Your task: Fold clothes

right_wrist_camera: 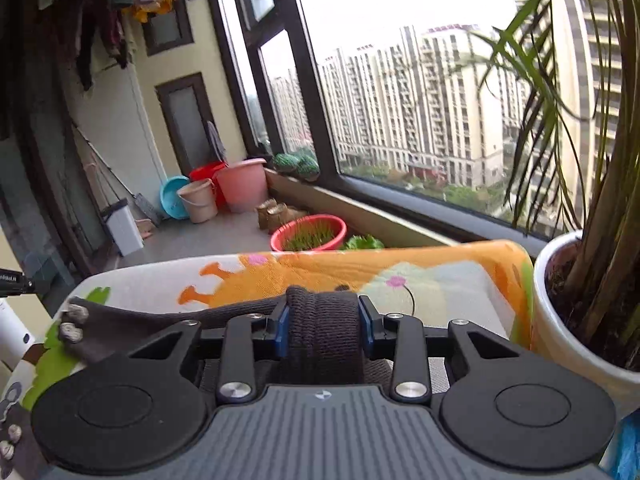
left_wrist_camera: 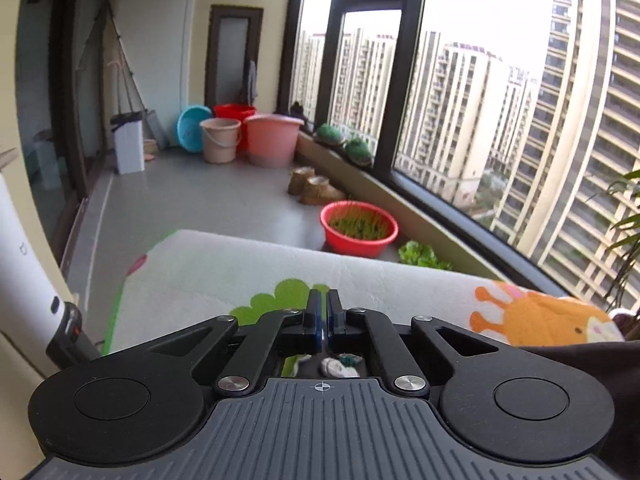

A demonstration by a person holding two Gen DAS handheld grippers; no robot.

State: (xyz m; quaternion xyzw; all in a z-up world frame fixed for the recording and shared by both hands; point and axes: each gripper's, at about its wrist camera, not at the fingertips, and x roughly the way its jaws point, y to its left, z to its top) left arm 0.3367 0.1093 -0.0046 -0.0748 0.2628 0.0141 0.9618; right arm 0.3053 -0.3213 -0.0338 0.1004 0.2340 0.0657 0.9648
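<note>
While the right gripper [right_wrist_camera: 324,328] pinches a bunched dark knit garment [right_wrist_camera: 320,332] at lower centre, the left gripper [left_wrist_camera: 324,316] sits closed, seemingly empty; one-sided lifting could skew the fold.

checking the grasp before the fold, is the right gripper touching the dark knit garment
Touching. The right wrist view shows the right gripper with both blue pads pressed against a bunched fold of the dark knit garment.

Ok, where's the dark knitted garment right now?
In the right wrist view, the dark knitted garment is bunched between the right gripper's blue pads, over the cartoon-print blanket, left of the white plant pot.
</note>
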